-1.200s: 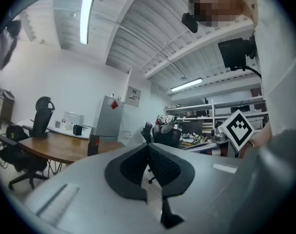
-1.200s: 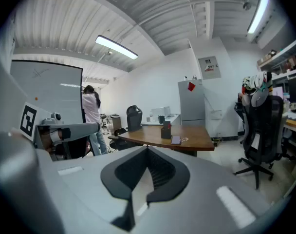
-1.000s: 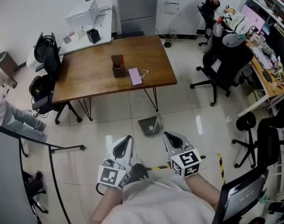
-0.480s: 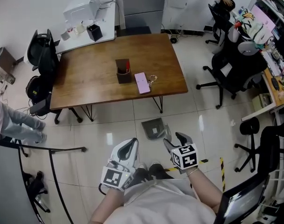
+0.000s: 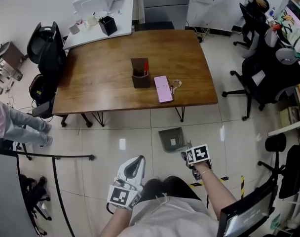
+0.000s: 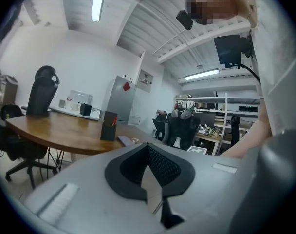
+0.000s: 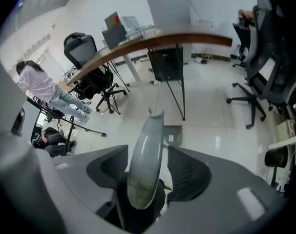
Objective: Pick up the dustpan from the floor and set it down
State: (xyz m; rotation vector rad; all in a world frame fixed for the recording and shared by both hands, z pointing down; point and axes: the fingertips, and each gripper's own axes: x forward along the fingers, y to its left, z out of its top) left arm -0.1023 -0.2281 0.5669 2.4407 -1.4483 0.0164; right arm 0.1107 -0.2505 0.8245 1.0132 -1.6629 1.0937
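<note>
White floor tiles spread across the near part of an office room, and the person leans over them with a tool in each hand. Right tongs point steeply down at the floor. Their jaws have just been opening and now stand about half apart. The grey handle of the dustpan runs lengthways between them, with a gap on either side, so neither pad presses on it. Its grey pan lies on the tiles just beyond the jaw tips, near the front right leg of the table.

Left tongs are held close to level at the person's other side, well apart from the dustpan. Their dark pads meet at the tips and nothing sits between them.

Farther out, the wooden tabletop carries a brown pen holder near its middle, with a pink phone just beside it. A black office chair stands at the table's left end, and another person's legs show at the left edge. Yellow-and-black tape marks the floor close to the right forearm
</note>
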